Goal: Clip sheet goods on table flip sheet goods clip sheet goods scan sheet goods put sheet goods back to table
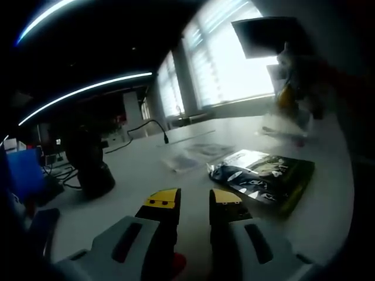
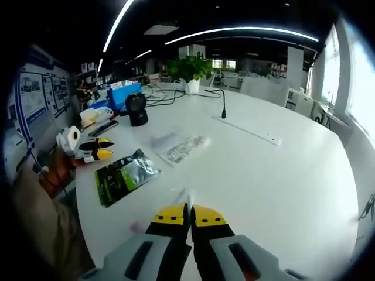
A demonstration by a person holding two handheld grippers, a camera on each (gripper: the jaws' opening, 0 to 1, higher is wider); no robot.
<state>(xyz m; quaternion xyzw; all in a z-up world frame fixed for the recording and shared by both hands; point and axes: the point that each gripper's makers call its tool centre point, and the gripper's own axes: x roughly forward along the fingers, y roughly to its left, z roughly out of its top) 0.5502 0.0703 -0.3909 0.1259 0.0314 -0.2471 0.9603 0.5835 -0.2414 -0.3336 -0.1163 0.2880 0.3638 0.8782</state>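
Glossy flat packet (image 1: pixel 265 178) on white table (image 2: pixel 281 175) | left hand-held gripper (image 1: pixel 194 199) apart | right hand-held gripper (image 2: pixel 189 215) together

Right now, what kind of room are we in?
Probably an open-plan office: a big white table with a gooseneck microphone, long ceiling light strips and posters on the wall.

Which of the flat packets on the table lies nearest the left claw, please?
The dark green glossy packet lies nearest the left claw; the pale clear packet lies further along the table.
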